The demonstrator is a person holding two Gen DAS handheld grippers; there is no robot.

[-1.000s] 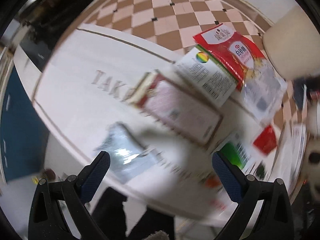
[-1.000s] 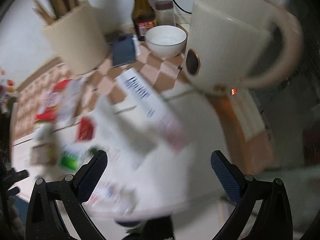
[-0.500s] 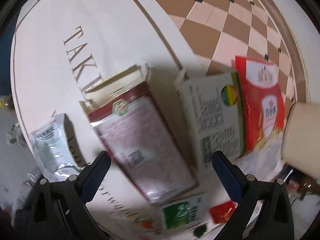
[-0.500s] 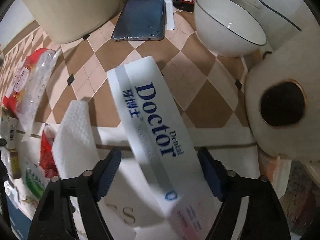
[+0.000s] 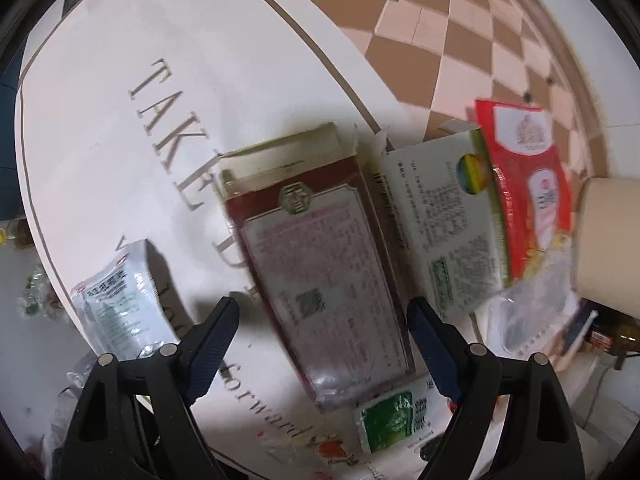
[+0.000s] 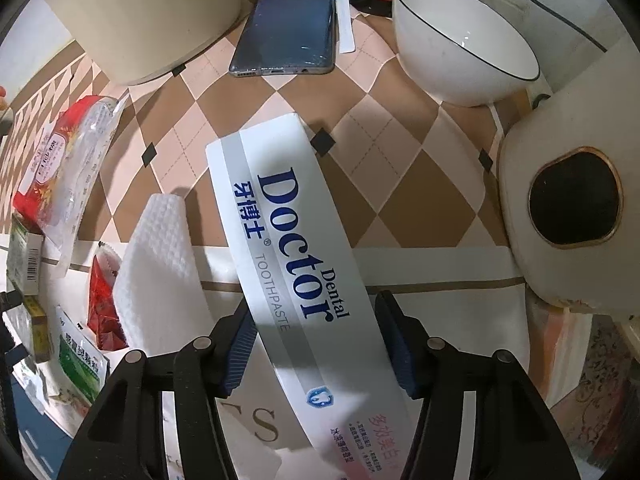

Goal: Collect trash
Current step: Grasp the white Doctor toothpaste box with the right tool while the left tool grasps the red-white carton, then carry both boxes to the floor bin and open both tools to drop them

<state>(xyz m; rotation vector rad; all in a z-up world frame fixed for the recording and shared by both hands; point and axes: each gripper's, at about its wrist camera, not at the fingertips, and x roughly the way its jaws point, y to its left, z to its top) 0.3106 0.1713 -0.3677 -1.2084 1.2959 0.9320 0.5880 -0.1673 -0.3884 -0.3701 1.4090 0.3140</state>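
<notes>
In the left wrist view my left gripper (image 5: 322, 340) is open, its fingers on either side of a dark red flat box (image 5: 320, 256) lying on the white mat (image 5: 120, 120). A white-green box (image 5: 444, 220), a red snack bag (image 5: 528, 176), a silver sachet (image 5: 116, 296) and a green sachet (image 5: 390, 416) lie around it. In the right wrist view my right gripper (image 6: 320, 344) has its fingers closing on both sides of a white "Dental Doctor" toothpaste box (image 6: 292, 260); the left pad touches it.
In the right wrist view a folded paper towel (image 6: 156, 264), a red wrapper (image 6: 100, 300), a phone (image 6: 288, 28), a white bowl (image 6: 460, 44), a cream appliance (image 6: 572, 200) and a cream container (image 6: 148, 12) stand around. The mat lies on a checkered cloth (image 6: 400, 168).
Both grippers came down close to the table. The left jaws narrowed around the red box. The right jaws narrowed around the toothpaste box.
</notes>
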